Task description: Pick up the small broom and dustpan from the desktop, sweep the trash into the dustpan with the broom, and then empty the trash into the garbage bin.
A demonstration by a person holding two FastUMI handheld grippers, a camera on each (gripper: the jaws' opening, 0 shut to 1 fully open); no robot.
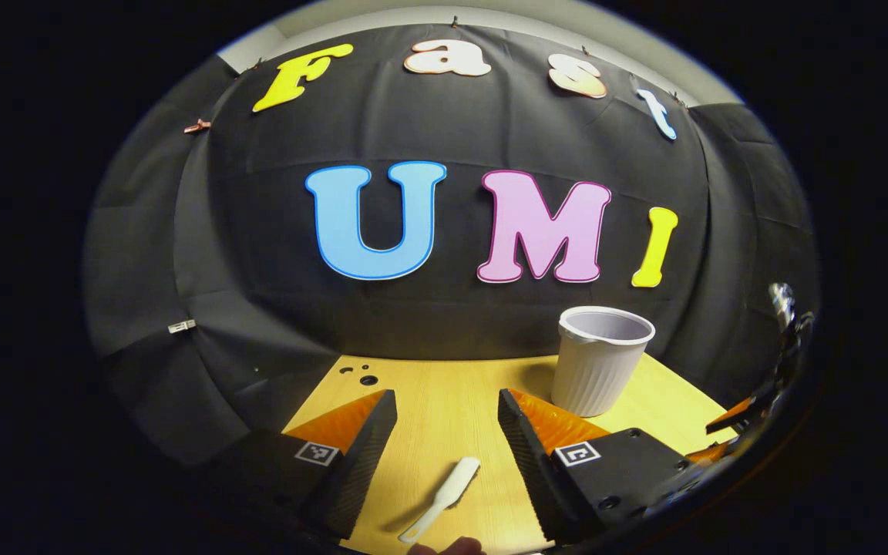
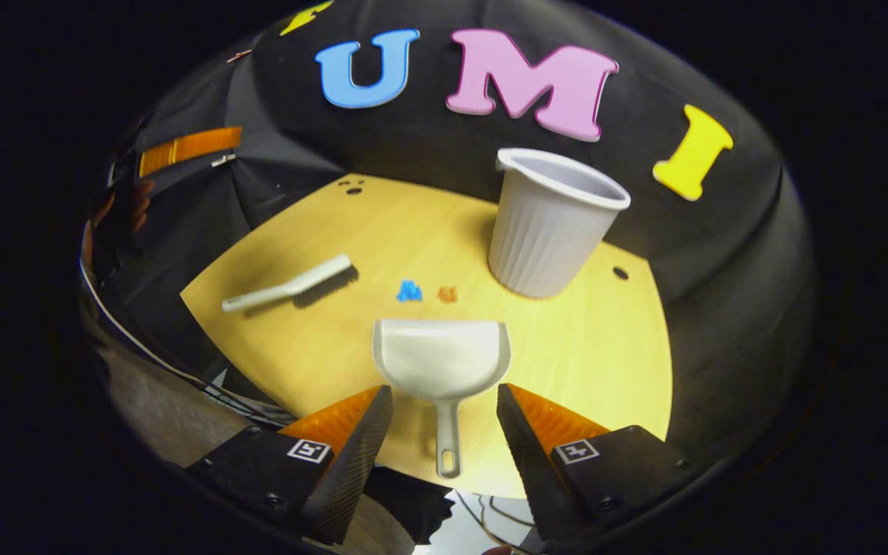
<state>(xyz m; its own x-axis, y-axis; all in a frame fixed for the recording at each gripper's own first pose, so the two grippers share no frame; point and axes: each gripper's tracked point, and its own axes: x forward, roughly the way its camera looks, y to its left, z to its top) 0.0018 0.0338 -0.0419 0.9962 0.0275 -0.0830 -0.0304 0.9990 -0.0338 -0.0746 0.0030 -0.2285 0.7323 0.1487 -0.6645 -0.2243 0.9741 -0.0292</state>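
Observation:
A small white broom lies on the wooden desktop, between the fingers of my open left gripper, which touch nothing. In the right gripper view the broom rests at the left with its dark bristles facing the near side. The white dustpan lies flat, and its handle points back between the fingers of my open right gripper. Just beyond the pan's mouth sit a blue scrap and an orange scrap. The white ribbed garbage bin stands upright behind them, to the right.
The bin stands near the table's far right in the left gripper view. Small holes mark the far left corner of the table, and another hole lies right of the bin. Cables hang below the near edge.

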